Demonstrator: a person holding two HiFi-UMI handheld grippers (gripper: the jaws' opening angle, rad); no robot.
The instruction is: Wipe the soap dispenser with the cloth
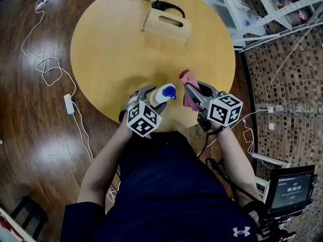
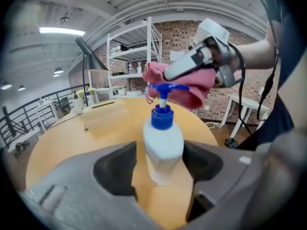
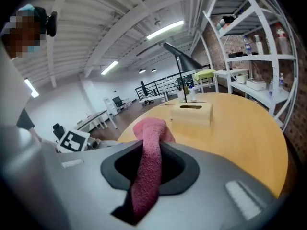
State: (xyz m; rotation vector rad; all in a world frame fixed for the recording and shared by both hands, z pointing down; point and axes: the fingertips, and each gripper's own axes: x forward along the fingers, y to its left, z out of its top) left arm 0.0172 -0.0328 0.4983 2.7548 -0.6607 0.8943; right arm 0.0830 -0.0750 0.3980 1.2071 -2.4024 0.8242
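The left claw [image 1: 151, 97] clasps the soap dispenser [image 2: 163, 143] over the tabletop's [image 1: 116, 49] near edge, the right claw [image 1: 194, 92] pinches the pink cloth [image 1: 187, 79] just beside the blue pump [image 2: 166, 87]; wiping seemingly yet to start.

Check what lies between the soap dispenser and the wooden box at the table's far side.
Nothing. The head view shows only bare tabletop between the soap dispenser and the wooden box.

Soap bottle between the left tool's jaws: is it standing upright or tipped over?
Upright. In the left gripper view the soap bottle stands with its blue pump on top, base down toward the table.
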